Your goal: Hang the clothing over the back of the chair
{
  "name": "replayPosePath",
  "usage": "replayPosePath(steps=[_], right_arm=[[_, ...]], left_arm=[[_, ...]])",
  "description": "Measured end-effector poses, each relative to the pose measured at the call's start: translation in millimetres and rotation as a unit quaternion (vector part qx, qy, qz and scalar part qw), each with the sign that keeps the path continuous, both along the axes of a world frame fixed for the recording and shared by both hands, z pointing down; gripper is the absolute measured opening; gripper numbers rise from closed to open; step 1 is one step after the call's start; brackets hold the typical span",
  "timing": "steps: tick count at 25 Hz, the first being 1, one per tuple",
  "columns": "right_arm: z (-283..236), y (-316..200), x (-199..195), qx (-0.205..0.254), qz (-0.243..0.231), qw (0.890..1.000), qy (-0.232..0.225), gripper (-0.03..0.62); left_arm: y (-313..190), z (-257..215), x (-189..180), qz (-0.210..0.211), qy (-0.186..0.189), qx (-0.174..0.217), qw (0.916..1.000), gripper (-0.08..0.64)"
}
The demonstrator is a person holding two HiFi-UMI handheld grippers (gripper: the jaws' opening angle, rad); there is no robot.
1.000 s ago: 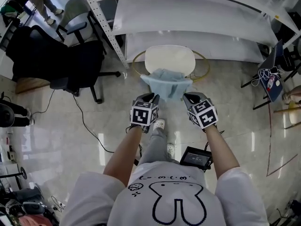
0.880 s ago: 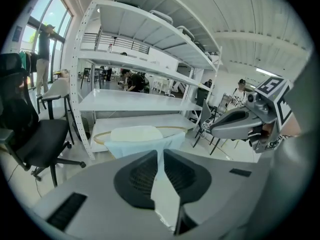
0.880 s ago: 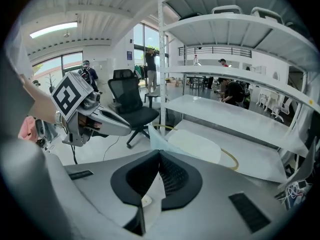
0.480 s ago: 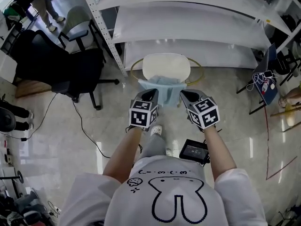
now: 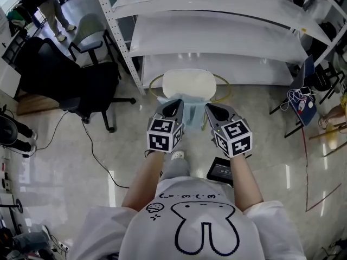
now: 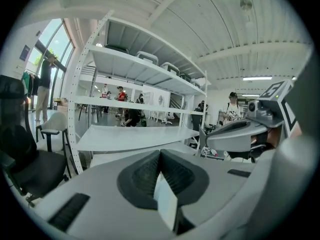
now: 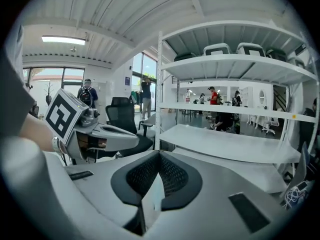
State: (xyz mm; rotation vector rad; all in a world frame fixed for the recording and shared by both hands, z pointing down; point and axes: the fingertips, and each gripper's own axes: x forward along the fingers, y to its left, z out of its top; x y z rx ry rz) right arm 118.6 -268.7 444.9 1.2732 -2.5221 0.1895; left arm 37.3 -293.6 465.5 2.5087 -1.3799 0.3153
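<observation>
Change: both hand-held grippers have come up together, and the clothing has lifted from where it lay spread on the front of the chair; it now hangs narrower between them.
Clothing: pale blue, hanging at the near edge of the chair seat, one top corner in each gripper.
Left hand-held gripper: jaws closed, a thin fold of the cloth pinched between its pads.
Right hand-held gripper: jaws likewise closed on a thin fold.
Step in hand: raising the garment clear of the seat. It probably goes best with the two corners kept level and apart, so the cloth stays spread, then carried across the chair to its back.
Pose: forearms reach forward side by side towards the chair, grippers tilted slightly downward, marker cubes facing up.
</observation>
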Motion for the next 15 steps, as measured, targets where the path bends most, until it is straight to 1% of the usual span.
replayPosePath(steps=[5,11,15], right_arm=[[-17.1,9.9,-3.1,0.024,0.002,0.999,-0.031,-0.011],[-25.9,22.0,-4.8,0.034,-0.003,0.999,-0.036,-0.011],[-38.2,29.4,-7.0,0.05,-0.008,0.998,-0.036,-0.011]], left_arm=[[10.5,-22.2,10.1,0.018,-0.01,0.039,0.999,0.025],[20.4,-55.2,17.3,0.032,0.004,0.082,0.9961,0.025],[28.6,-64.5,22.0,0.039,0.001,0.096,0.9946,0.025]])
